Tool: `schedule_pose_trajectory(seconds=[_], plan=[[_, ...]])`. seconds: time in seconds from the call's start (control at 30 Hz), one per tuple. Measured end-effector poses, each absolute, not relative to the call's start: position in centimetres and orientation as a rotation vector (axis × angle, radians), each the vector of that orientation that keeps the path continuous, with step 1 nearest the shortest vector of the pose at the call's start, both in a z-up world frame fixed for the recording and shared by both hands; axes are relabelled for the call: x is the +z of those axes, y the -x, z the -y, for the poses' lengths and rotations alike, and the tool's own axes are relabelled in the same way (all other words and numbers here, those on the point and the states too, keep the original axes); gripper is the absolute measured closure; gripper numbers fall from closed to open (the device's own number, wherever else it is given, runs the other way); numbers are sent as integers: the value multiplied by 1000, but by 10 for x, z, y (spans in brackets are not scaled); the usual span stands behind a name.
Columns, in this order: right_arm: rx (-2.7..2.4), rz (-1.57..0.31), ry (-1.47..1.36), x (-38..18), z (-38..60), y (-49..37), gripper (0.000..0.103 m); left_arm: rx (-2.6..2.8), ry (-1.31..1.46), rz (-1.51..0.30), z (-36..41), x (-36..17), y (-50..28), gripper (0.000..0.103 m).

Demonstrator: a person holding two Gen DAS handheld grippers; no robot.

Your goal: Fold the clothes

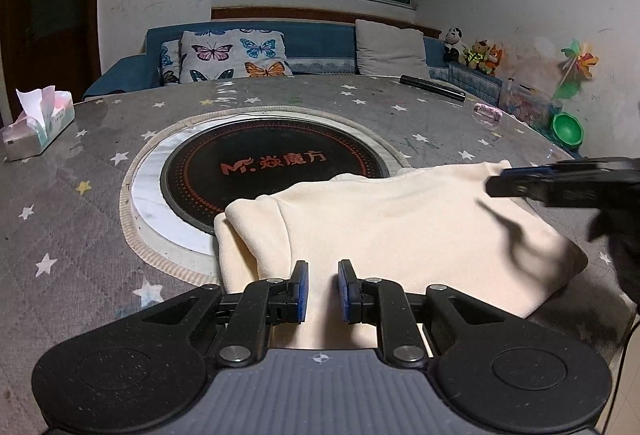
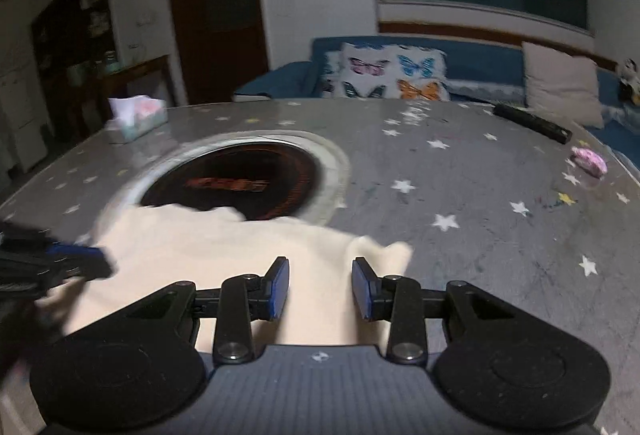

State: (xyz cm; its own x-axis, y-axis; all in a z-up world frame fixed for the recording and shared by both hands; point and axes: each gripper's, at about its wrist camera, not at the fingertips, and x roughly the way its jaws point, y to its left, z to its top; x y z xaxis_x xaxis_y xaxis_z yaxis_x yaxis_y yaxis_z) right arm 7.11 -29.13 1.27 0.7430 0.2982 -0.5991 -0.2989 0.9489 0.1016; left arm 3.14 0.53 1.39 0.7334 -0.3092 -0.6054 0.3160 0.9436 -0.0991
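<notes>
Behind everything, a blue sofa with a butterfly cushion runs under a dark window. Nearer, the round table under its grey star-print cover fills both views, with a black hotplate disc set in its centre.

On the near side of that table lies the cream garment, already doubled over. Its far edge overlaps the disc's rim, and a loose fold bunches at its left end in the left wrist view.

Smaller things sit well away: a tissue box, a black remote, a pink object.

Low over the cloth's near edge, the left gripper has its jaws a narrow gap apart, and I judge nothing is pinched. The right gripper stands wider, over the garment's right corner, gripping nothing; its view is motion-blurred.

Risks, as I judge them: a fast sideways sweep could snag and undo the fold, or a closing pinch could catch only the top layer, or the star-print cover beneath.
</notes>
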Motion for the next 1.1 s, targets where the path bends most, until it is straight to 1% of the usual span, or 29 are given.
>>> schedule_pose_trajectory(seconds=[0.03,0.13,0.23,0.47,0.67,0.9,1.1], plan=[[305,-681,-11,7,295,-78,74,-345,-8,-664,-6,14,-32,84],[301,-684,-56,9,302,-81,75,-349,-1,-666,-7,14,-32,84],[318,-648,-32,20,295,-79,73,-351,-2,-670,-7,16,-34,84],[398,-652,42,25,253,-101,75,-330,-3,-660,-6,25,-46,84],[366,-693,171,5,225,-124,75,-315,-18,-675,-6,23,-60,84],[402,-664,147,19,222,-117,75,-300,-17,-673,-8,25,-74,84],[419,-697,168,7,211,-122,75,-269,-1,-715,-9,16,-91,84]])
